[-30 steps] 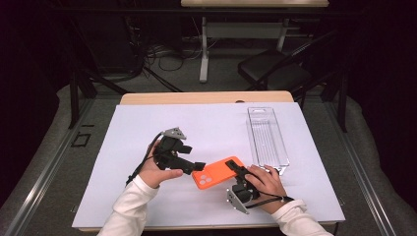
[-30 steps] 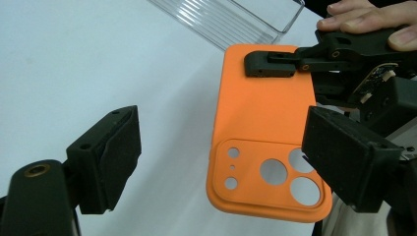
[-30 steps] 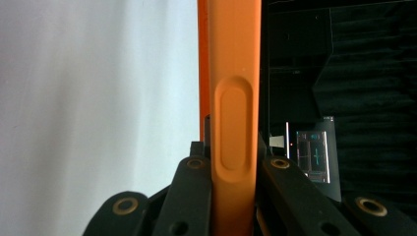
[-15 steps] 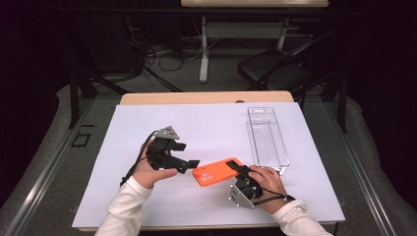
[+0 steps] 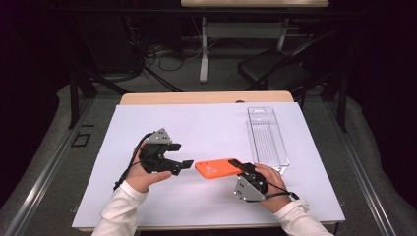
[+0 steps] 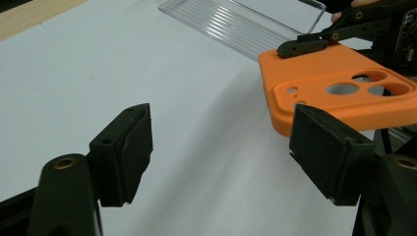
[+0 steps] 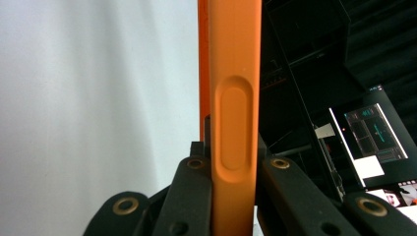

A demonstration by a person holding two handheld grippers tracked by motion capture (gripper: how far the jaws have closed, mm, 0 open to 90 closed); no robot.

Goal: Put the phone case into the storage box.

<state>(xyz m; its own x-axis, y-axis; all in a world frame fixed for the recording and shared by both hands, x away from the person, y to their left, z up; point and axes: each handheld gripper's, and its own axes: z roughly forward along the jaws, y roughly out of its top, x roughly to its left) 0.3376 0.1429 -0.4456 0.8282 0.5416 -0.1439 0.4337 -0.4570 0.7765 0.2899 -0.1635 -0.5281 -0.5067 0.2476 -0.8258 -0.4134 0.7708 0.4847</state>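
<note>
An orange phone case [image 5: 216, 168] hangs level just above the white table sheet [image 5: 206, 128]. My right gripper [image 5: 239, 167] is shut on its right end; in the right gripper view the case's edge [image 7: 235, 98] stands clamped between both jaws [image 7: 235, 167]. My left gripper [image 5: 182, 155] sits a little left of the case and points at it. It is open, its jaws have just been closing a little, and nothing lies between them [image 6: 228, 147]. In the left gripper view the case's camera cutouts [image 6: 344, 91] lie ahead to the right, apart from the pads.
A clear plastic tray [image 5: 267, 137] lies lengthwise on the sheet at the right, just beyond the right hand, and shows again in the left gripper view [image 6: 241, 24]. The wooden table edge [image 5: 206, 97] runs along the far side. Chairs and cables stand on the floor behind.
My left gripper has drawn back slightly to the left, off the case's end, and its jaws stand a bit narrower. The right gripper has kept the case in its grip.
</note>
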